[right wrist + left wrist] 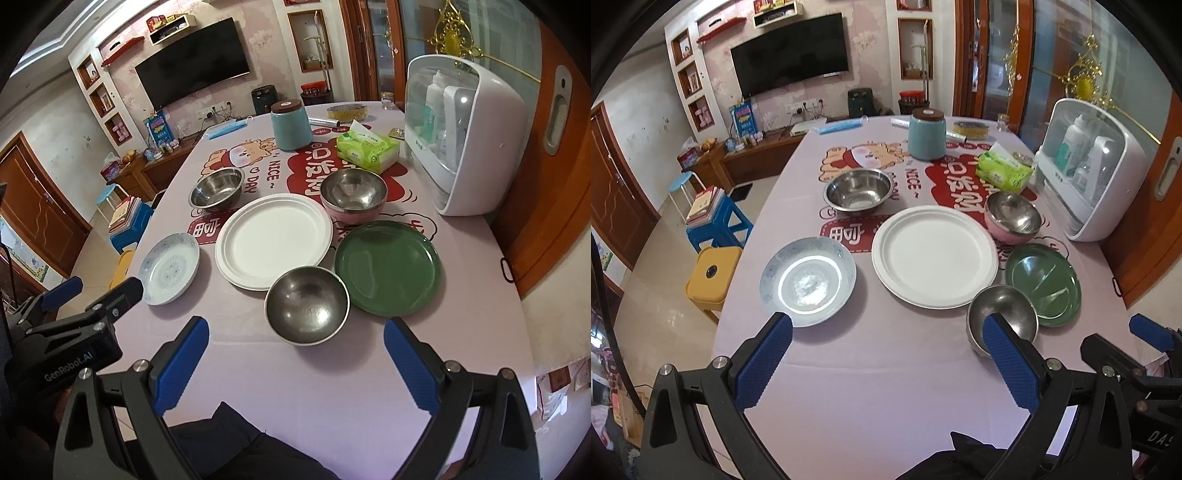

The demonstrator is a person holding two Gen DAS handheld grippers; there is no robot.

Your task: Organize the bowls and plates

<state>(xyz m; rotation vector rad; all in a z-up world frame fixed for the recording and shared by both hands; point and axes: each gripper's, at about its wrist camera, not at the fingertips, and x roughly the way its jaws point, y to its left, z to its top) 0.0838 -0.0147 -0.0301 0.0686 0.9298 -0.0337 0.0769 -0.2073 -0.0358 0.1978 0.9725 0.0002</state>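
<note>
Both grippers, left gripper [886,354] and right gripper [295,350], hover at the bench [332,376] edge, jaws released, grasping nothing. Nearest sits a small steel bowl [306,310], flanked by the green plate [388,267] and patterned dish [170,269]. Beyond: white plate [273,240], pink-sided bowl [352,197], wide steel bowl [216,188]. Nothing is stacked; by my judgement, sorting has not begun.
</note>
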